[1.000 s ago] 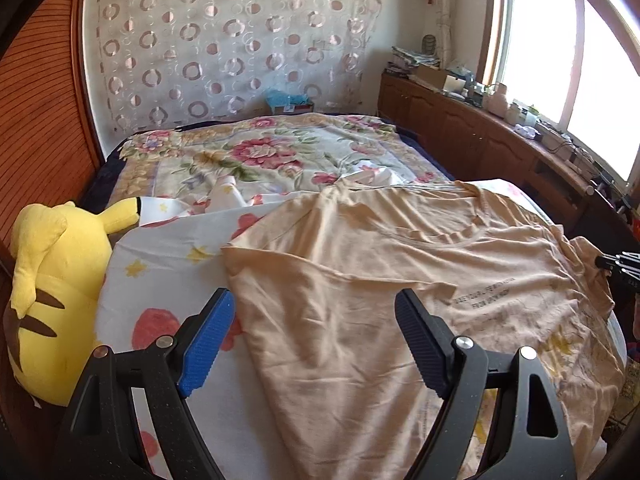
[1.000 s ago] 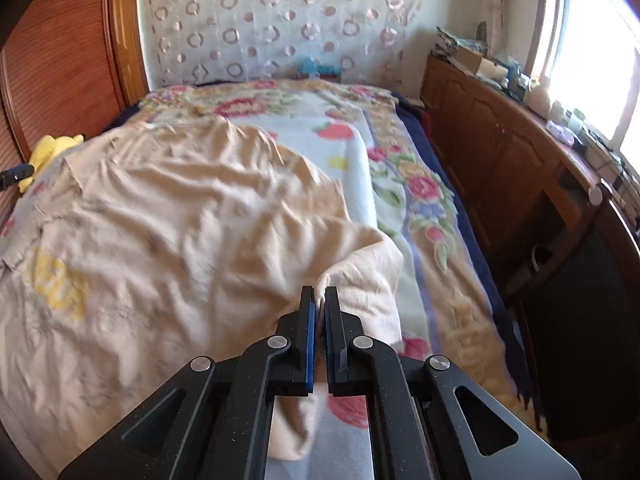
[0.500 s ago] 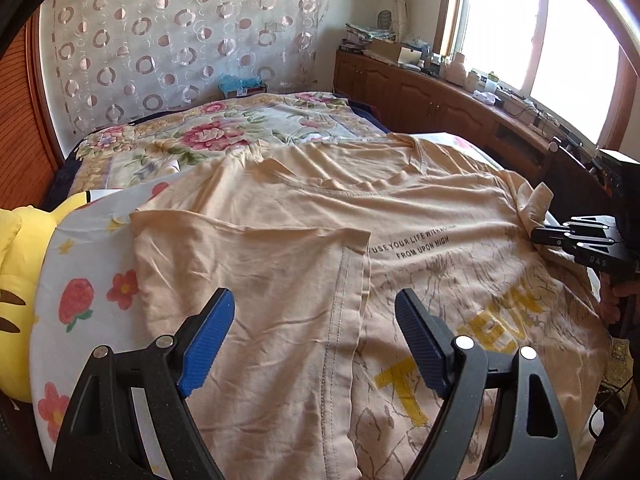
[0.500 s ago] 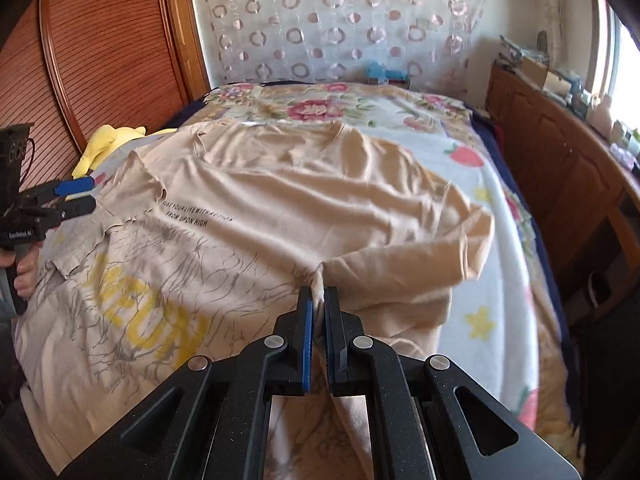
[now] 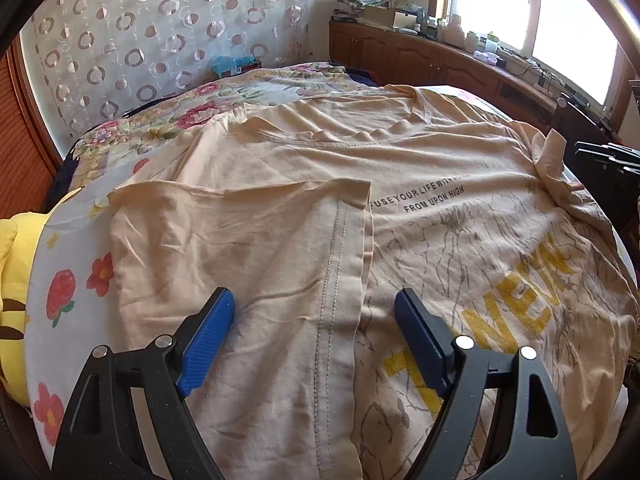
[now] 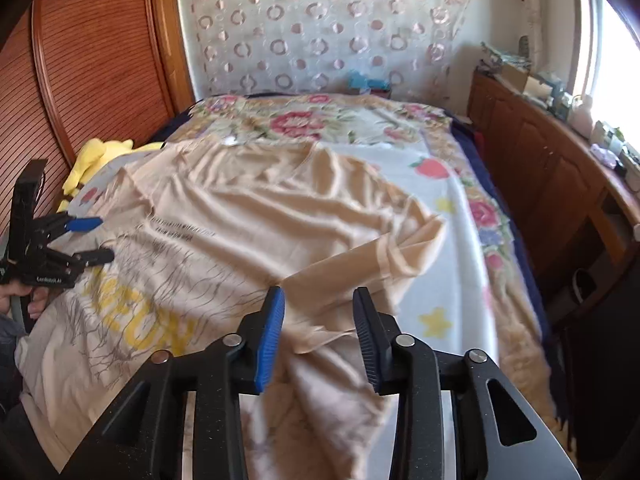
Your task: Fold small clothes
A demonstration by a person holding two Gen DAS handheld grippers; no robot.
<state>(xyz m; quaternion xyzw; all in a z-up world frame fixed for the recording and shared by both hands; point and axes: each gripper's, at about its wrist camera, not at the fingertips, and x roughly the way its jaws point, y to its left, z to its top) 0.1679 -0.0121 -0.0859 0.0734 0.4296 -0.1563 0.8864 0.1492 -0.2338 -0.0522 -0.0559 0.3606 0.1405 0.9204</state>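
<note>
A beige T-shirt (image 5: pixel 420 168) with yellow letters and a small black text line lies spread on the bed. Its left side is folded over the front, and the stitched hem (image 5: pixel 340 280) of that flap runs between my left gripper's fingers. The left gripper (image 5: pixel 314 300) hovers wide open just above the flap and holds nothing. In the right wrist view the right gripper (image 6: pixel 319 296) has its jaws opening. The shirt's right sleeve and side (image 6: pixel 384 256) lie bunched and blurred beneath and between them, free of the pads. The left gripper (image 6: pixel 92 240) also shows at that view's left edge.
A yellow plush toy (image 5: pixel 12 280) sits at the bed's left side by a wooden slatted wall (image 6: pixel 100 60). A floral bedspread (image 6: pixel 320 120) covers the far bed. A wooden cabinet (image 6: pixel 560 184) with clutter runs under the window. A hand (image 6: pixel 24 296) grips the left tool.
The right gripper's jaws have parted and let go of the shirt fold they pinched. The left gripper, still open, has come lower and nearer over the folded flap.
</note>
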